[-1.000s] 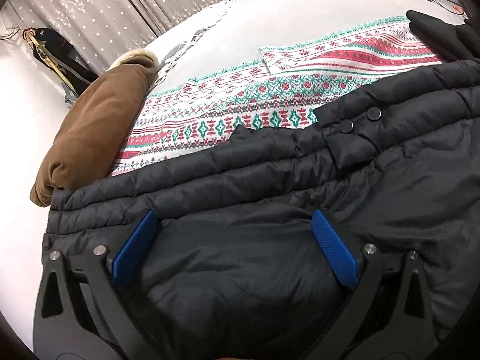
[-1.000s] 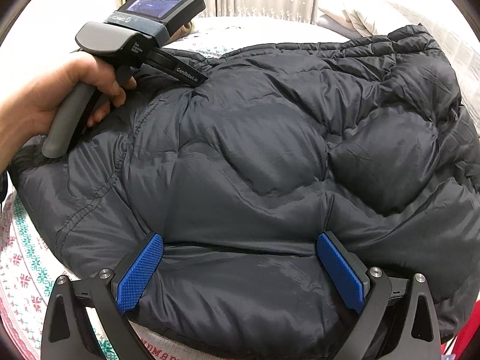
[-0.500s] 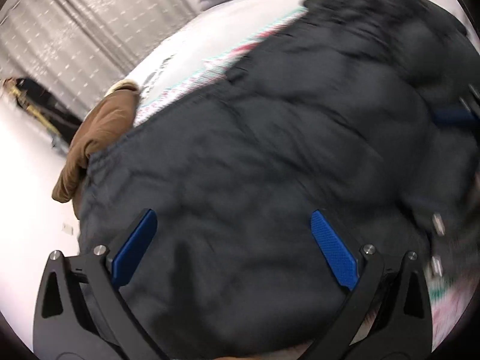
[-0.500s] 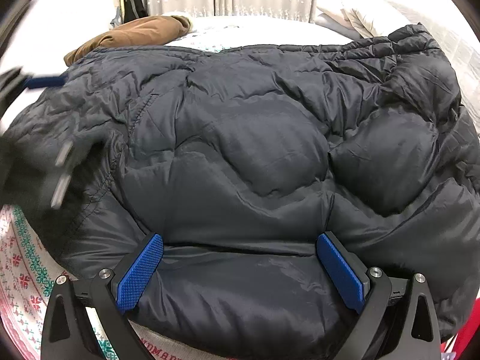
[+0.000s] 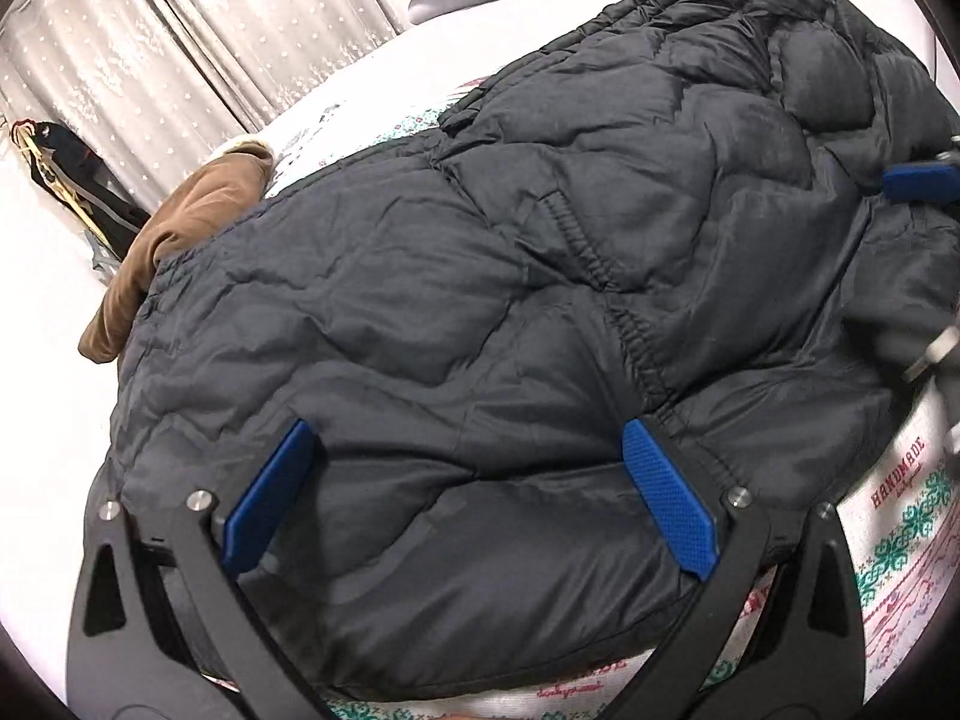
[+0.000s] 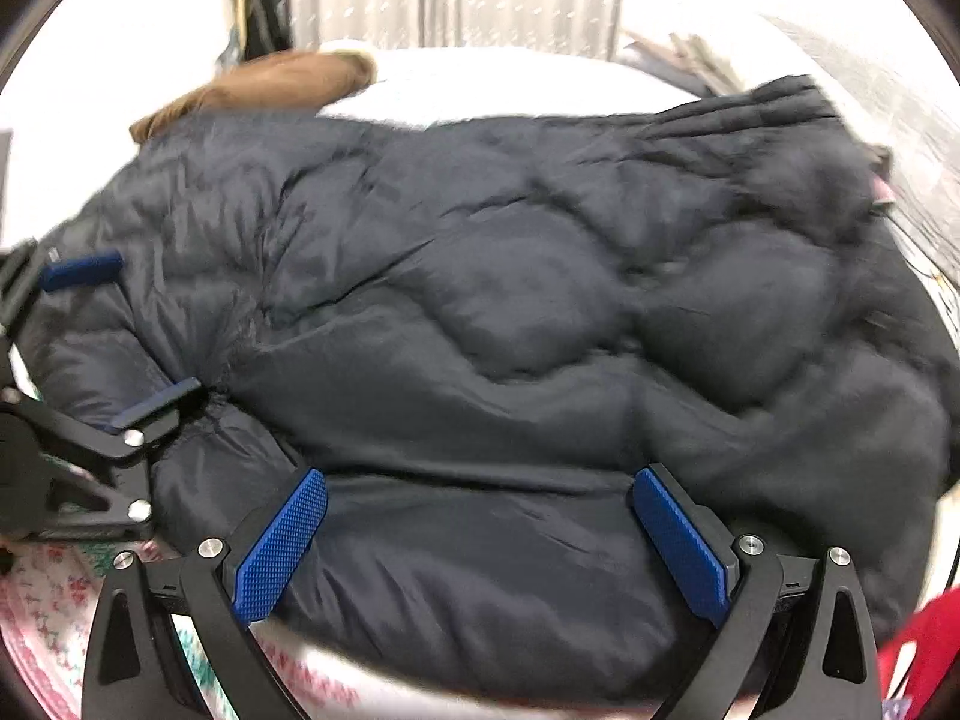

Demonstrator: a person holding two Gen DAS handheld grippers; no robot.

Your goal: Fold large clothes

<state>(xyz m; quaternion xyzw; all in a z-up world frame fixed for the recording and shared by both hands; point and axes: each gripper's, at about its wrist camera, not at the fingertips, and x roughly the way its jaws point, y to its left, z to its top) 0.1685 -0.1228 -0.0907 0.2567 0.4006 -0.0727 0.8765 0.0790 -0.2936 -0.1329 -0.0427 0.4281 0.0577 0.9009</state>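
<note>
Black quilted jacket [image 5: 510, 276] lies spread across the bed [image 5: 372, 72], on top of a white blanket [image 5: 900, 516] with red and green knit-style bands. Jacket covers most of the blanket; patterned edge shows only at the near side and at right in the left wrist view.

Left gripper [image 5: 468, 504]: fingers spread wide, blue pads apart, nothing pinched between them. It sits at the jacket's near edge, a gathered seam running just beside its right pad. In the right wrist view it appears at far left [image 6: 114, 348], fingers also apart, at the jacket's edge.

Right gripper [image 6: 480, 546]: fingers spread wide, holding nothing, over the near hem of the jacket. One blue pad is seen at the right edge of the left wrist view. Right wrist view is motion-blurred.

Brown garment [image 5: 180, 240] lies bunched at the far left of the bed, touching the jacket's edge. Pale dotted curtain [image 5: 180, 30] hangs behind the bed.
</note>
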